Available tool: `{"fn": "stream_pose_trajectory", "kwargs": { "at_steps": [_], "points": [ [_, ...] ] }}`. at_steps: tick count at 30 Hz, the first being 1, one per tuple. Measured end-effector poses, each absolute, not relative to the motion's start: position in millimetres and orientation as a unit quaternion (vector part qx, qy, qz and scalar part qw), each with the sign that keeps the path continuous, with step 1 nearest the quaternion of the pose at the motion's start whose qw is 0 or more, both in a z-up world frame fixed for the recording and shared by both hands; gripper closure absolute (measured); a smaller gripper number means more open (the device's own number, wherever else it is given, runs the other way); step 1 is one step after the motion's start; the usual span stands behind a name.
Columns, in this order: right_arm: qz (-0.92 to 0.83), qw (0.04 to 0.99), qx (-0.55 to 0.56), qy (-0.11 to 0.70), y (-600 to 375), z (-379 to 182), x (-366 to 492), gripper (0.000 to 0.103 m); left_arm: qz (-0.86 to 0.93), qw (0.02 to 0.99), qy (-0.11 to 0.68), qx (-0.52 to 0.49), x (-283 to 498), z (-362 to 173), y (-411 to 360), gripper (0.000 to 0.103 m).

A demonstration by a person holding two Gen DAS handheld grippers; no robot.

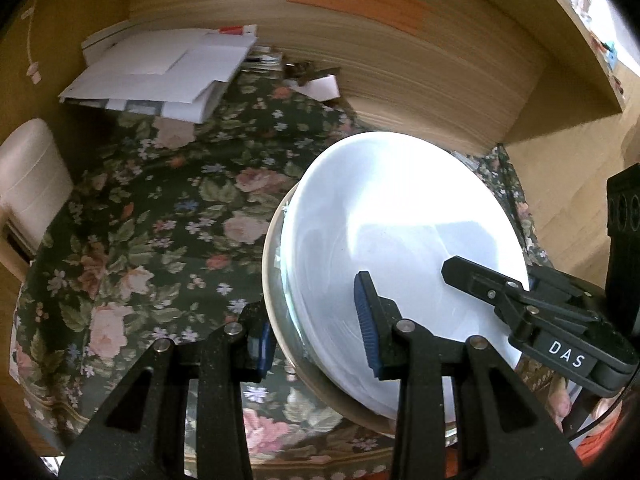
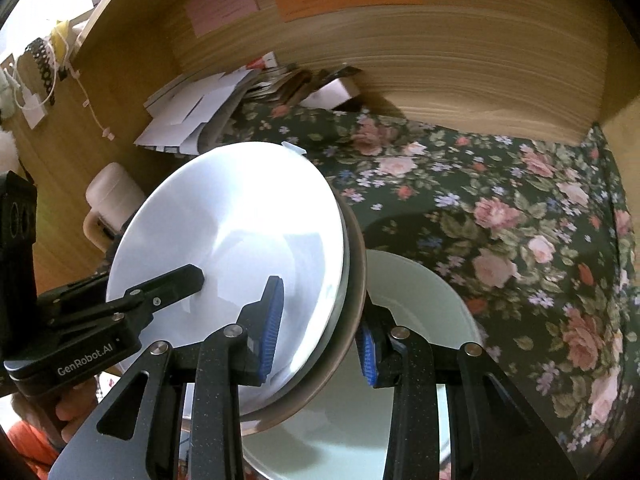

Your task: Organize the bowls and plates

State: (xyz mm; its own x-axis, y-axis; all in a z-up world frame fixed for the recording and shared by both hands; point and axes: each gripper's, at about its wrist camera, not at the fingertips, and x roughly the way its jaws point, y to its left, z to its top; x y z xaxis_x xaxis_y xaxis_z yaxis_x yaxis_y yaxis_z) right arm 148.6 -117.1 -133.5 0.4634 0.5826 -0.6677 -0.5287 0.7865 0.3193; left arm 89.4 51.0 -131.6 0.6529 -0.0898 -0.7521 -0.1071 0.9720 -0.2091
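Observation:
A stack of plates, white ones (image 1: 400, 232) on a tan plate (image 1: 269, 264), hangs tilted above the floral tablecloth (image 1: 152, 240). My left gripper (image 1: 314, 332) is shut on the stack's left rim, one blue pad on top and one underneath. My right gripper (image 2: 320, 340) is shut on the opposite rim of the same white-topped stack (image 2: 232, 232), whose tan plate (image 2: 357, 280) shows at the edge. Each view shows the other gripper's upper finger (image 1: 472, 280) (image 2: 176, 282) lying on the top plate. A pale plate (image 2: 424, 300) lies on the cloth beneath the stack.
Loose papers and envelopes (image 1: 168, 68) are piled at the back of the table against a wooden wall (image 1: 400, 60). A cream chair back (image 1: 32, 176) stands at the table's left. Open tablecloth (image 2: 520, 220) lies to the right of the stack.

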Motion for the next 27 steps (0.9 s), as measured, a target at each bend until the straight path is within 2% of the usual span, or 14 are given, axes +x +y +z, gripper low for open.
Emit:
{"fn": "stream_pose_trajectory", "kwargs": {
  "at_steps": [27],
  "points": [
    [0.307, 0.841, 0.067, 0.440, -160.8, -168.2, 155.6, 0.072, -0.011, 0.877, 0.468, -0.108, 107.2, -154.3, 4.1, 0.067]
  ]
}}
